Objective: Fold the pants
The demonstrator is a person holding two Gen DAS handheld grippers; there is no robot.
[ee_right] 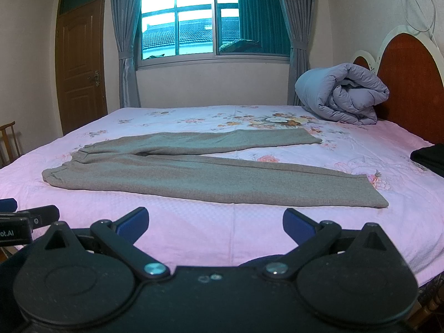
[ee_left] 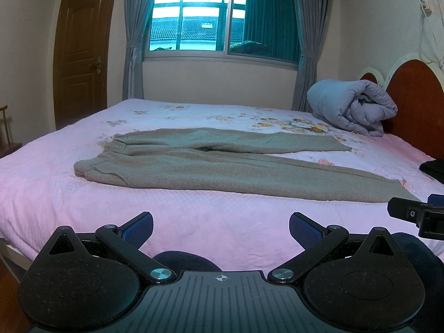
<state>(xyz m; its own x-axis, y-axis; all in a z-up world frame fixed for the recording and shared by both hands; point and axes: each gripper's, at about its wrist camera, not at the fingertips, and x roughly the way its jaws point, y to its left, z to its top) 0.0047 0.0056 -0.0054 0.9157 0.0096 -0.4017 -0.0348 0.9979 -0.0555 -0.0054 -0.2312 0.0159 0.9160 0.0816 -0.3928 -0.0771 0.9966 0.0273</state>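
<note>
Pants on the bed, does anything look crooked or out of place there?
Mostly fine: the grey pants lie flat on the pink bedspread, legs spread apart in a V. The near waistband corner looks slightly bunched. Nothing spilled or damaged.

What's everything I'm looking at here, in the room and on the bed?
pants: one pair, grey, spread flat across the bed, waistband left, legs right
bed: one, pink floral sheet, fills the middle
quilt: one, lavender, rolled up by the headboard
headboard: one, red-brown with white trim, far right
dark cloth: one, black, right edge of the bed
window: one, grey curtains either side, back wall
door: one, brown wood, back left
chair: one, wooden, far left, partly seen
left gripper: black, blue pads, open, over the near edge
right gripper: same, open
</note>
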